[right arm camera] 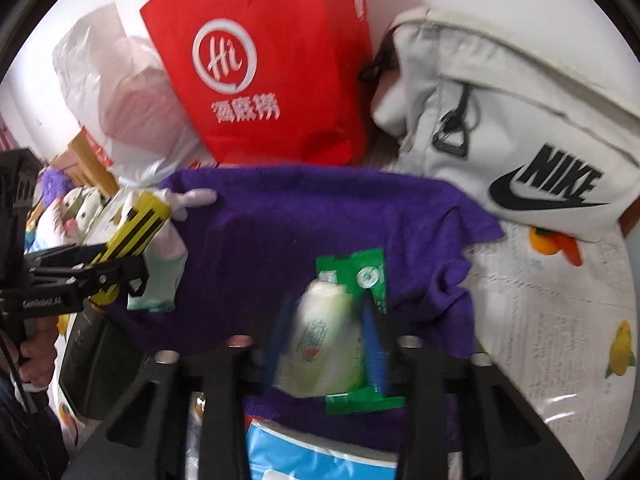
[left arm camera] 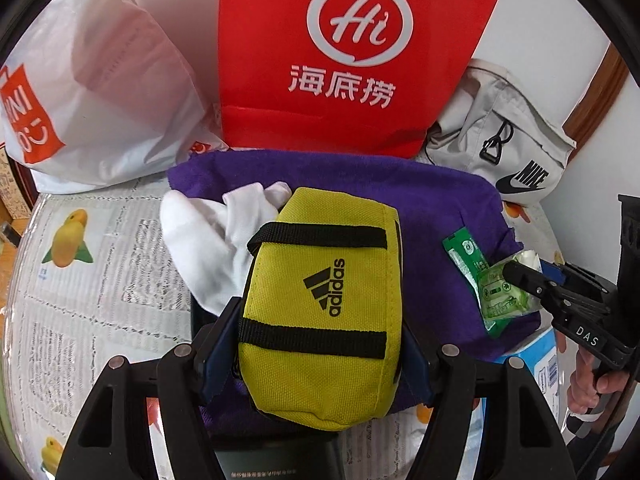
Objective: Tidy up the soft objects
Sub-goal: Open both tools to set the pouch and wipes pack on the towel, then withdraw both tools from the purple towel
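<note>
Two tongs: both loaded, both over the purple towel (left arm camera: 448,200).
Left tongs (left arm camera: 316,364): pinching the yellow pouch (left arm camera: 324,312) across its width, blue pads pressed into both sides; wide side grip likely chosen so the soft body doesn't fold.
Pouch position: above the towel's left half, near end overhanging the towel edge; lifted or resting, can't tell.
Right tongs (right arm camera: 324,344): pinching a green packet (right arm camera: 332,340) near its lower end, pads on either side; this view is motion-blurred, fine detail unreadable.
Packet position: over the towel's right part, upper end lying toward the towel centre.
White cloth (left arm camera: 208,240): crumpled on the towel's left edge, just behind the pouch, touching it.
Towel role: looks like the staging spot, small soft items gathered on it; my read only.
Red bag (left arm camera: 352,56): upright behind the towel, against the wall; mouth out of view, contents unknown.
White plastic bag (left arm camera: 100,92): left of the red bag, bulging, something pale pink showing through; item unidentifiable.
Nike bag (right arm camera: 512,120): right rear, lying on the tabletop (left arm camera: 100,280), zipped as far as visible; contents hidden.
Blue box (right arm camera: 316,456): at the towel's near edge, partly under it; contents not visible.
Next, judged: each held item goes into a bag or onto a sorted pile; which one isn't decidable from here.
</note>
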Demonstrator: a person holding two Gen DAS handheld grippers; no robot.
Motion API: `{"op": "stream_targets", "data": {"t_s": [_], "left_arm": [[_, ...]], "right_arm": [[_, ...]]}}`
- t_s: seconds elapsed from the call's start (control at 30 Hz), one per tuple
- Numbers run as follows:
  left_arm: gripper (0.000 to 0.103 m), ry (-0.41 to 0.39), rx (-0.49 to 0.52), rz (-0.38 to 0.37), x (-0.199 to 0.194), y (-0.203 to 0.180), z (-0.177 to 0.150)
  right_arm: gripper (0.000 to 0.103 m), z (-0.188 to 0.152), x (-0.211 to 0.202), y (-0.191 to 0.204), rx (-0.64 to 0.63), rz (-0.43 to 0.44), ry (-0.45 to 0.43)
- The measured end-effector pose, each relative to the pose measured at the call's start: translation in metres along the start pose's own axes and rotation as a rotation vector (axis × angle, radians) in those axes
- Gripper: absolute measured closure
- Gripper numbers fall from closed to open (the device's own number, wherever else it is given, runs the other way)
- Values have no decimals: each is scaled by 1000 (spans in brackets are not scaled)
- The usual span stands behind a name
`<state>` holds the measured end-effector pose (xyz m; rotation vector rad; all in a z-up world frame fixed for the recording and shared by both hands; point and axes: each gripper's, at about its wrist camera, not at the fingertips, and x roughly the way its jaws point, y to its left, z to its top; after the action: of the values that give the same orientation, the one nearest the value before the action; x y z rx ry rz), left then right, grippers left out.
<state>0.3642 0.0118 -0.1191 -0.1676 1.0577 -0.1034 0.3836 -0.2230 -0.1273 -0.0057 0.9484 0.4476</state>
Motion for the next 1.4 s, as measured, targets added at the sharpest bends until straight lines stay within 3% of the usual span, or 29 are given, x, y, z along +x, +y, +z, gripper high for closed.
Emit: {"op": "stream_targets", "data": {"t_s": [0.23, 0.43, 0.5, 0.57, 0.7, 1.1, 1.4], "left_arm": [[34, 22, 3, 0, 11, -2, 0], [32, 56, 8, 5, 21, -9, 5], [32, 62, 17, 11, 24, -12, 7], [32, 65, 16, 13, 26, -12, 9], [22, 70, 10, 1, 31, -14, 12], [19, 39, -9, -21, 3, -12, 8], [20, -78, -49, -20, -51, -1, -27]], "right_arm": [[73, 2, -1, 1, -5, 16, -10], [57, 1, -3, 3, -13, 61, -15], [46, 1, -5, 4, -20, 52, -20], [42, 1, -8, 4, -26, 40, -30], [33, 2, -10, 8, -36, 50, -40], [33, -6, -30, 15, -42, -1, -75], [33, -46, -80, 30, 6, -30, -146]]}}
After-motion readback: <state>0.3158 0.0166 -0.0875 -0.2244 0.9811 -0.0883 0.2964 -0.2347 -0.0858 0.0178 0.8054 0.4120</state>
